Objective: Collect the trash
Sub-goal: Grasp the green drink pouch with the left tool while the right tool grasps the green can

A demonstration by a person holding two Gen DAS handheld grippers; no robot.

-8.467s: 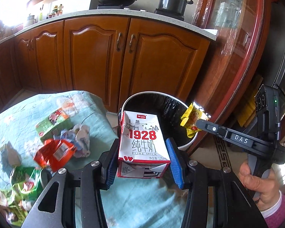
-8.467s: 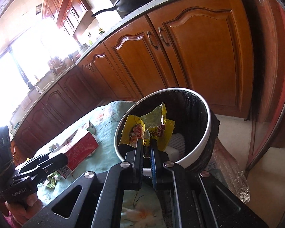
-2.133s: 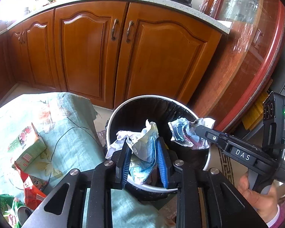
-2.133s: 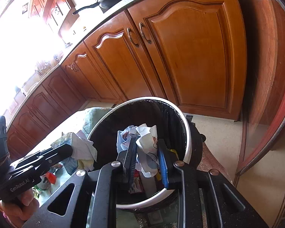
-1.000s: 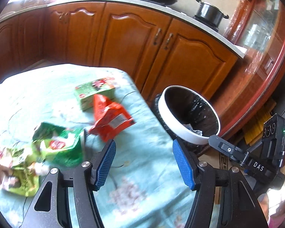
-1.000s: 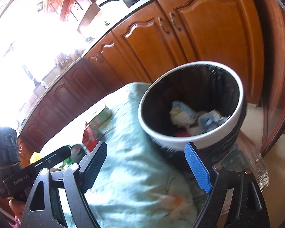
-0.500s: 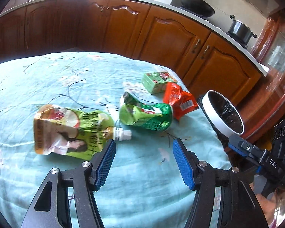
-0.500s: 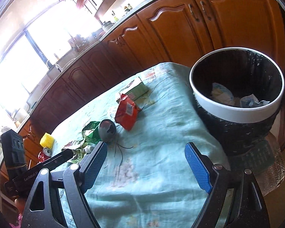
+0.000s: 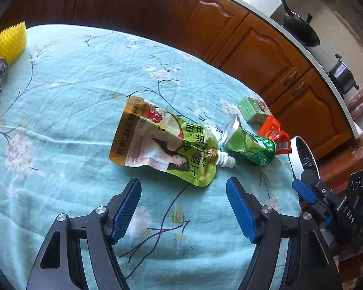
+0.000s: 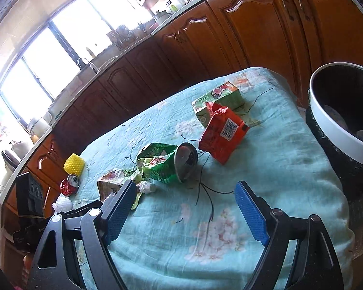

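Left wrist view: left gripper (image 9: 184,199) with jaws apart, just widened, nothing between them, above the cloth-covered surface (image 9: 60,120). Just beyond lies a green juice pouch (image 9: 164,145); past it a crushed green can (image 9: 250,146), red wrapper (image 9: 274,133) and green carton (image 9: 254,110). Right gripper (image 10: 185,207): jaws wide apart, empty; trash bin (image 10: 336,125) at the right.

Green juice pouch (image 9: 167,145) on floral cloth (image 9: 60,111), beside crushed can (image 9: 250,146)
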